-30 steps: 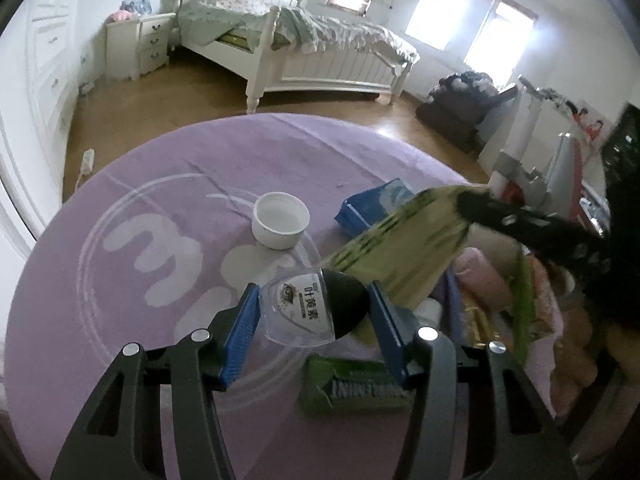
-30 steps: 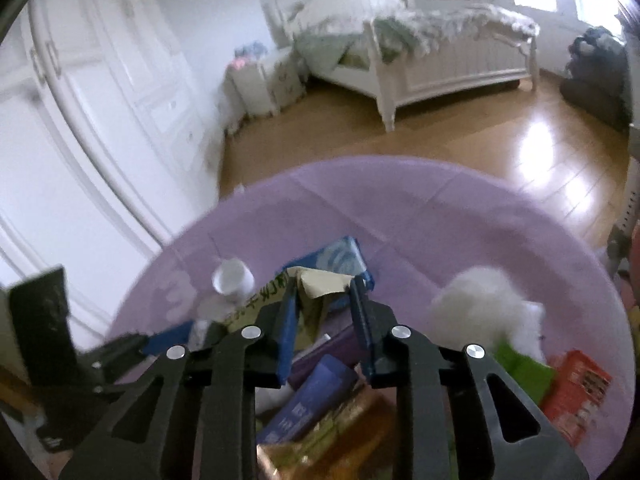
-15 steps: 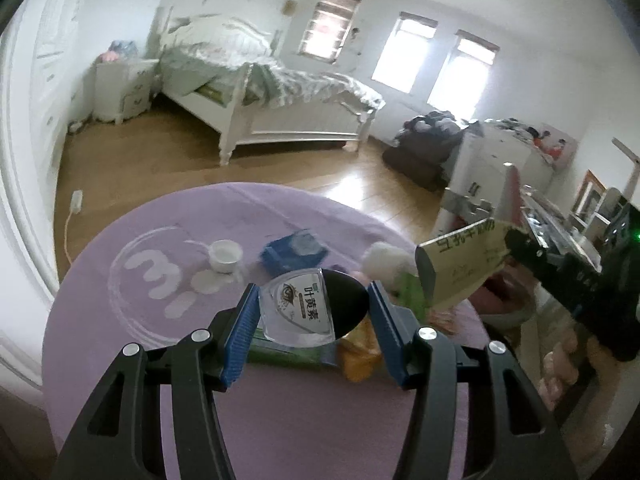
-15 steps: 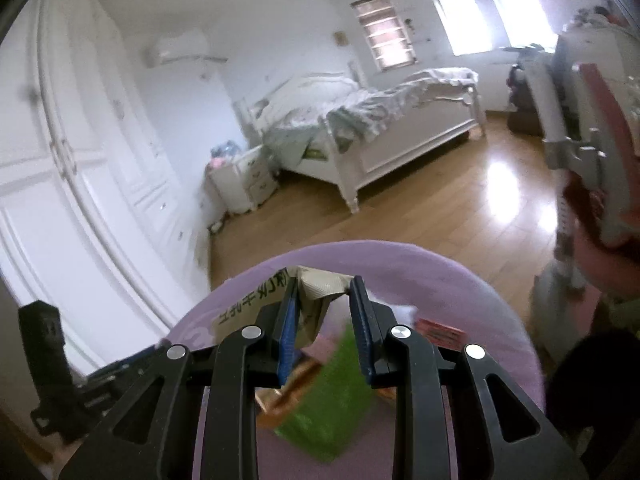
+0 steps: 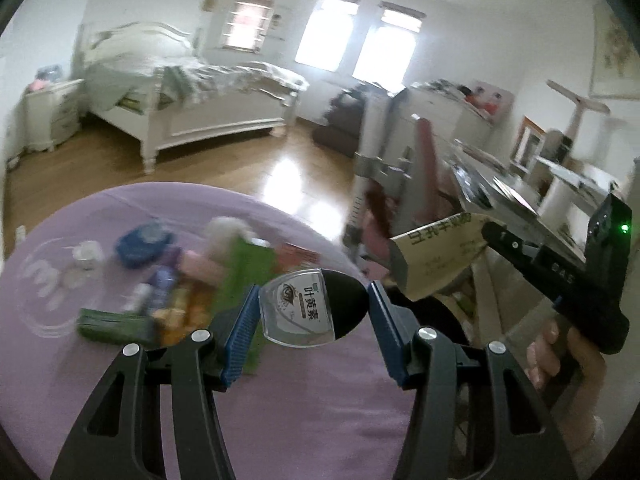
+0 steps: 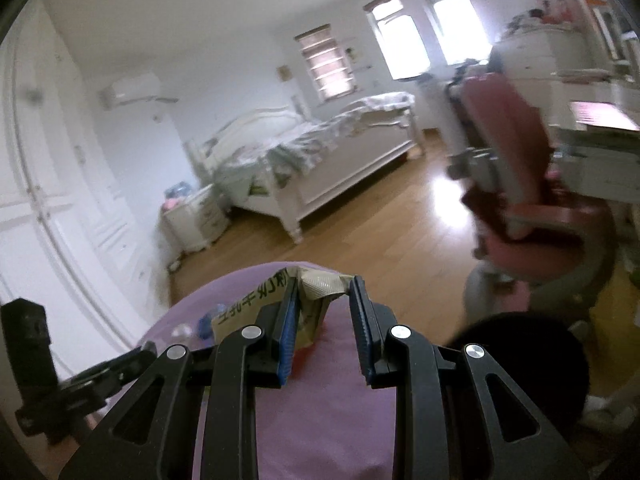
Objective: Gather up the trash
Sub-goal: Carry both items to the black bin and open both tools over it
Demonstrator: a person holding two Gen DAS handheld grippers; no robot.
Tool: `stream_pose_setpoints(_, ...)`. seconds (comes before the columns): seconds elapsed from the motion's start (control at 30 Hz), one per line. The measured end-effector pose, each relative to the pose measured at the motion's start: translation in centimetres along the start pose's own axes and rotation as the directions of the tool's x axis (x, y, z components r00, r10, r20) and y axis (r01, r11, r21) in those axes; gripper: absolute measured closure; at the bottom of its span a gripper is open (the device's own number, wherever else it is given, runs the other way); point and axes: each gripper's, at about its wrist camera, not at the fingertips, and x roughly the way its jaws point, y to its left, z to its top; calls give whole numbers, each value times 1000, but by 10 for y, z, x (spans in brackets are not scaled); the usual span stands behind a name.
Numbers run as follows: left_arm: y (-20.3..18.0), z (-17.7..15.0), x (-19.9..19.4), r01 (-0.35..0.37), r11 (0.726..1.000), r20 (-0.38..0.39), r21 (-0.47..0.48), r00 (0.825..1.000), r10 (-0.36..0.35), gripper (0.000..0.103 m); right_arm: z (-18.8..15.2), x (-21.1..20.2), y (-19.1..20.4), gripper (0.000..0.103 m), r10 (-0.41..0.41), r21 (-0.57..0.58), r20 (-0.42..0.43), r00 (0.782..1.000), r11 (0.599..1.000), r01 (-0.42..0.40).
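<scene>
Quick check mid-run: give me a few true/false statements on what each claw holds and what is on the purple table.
1. The left claw grips a clear and black packet. True.
2. The right claw is empty. False: it grips a tan wrapper.
3. The purple table is bare. False: a blurred pile of trash lies on it.
4. A white bed stands behind the table. True.

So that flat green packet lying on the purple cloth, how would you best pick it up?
I'd come from above with the fingers across its narrow width. The green packet lies flat on the purple cloth, long and slim, at the near left edge of the pile, its near long side free. Both grippers are full now: the left gripper holds a clear packet, the right gripper a tan wrapper.
</scene>
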Motion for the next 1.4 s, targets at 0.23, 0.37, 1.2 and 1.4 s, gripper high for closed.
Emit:
stream_pose_setpoints(0.23,-62,-6,39,112,991,-59,68,992,-108,49,-8,-26,-71,77,-121,68,12,993,990,120)
stream_pose_setpoints(0.37,-93,-13,64,174,980,-86,94,982,-166,49,-16,-40,-110,77,-201,98,12,979,975,199)
stream_pose_setpoints(1.2,-174,-54,181,290,945,-315,152,920,-231,49,-60,-23,-202,77,-351,201,-108,930,909,366)
stream_pose_setpoints(1.4,-180,-50,183,282,945,-313,164,924,-222,36,-57,-18,-203,57,-352,194,-128,927,908,371)
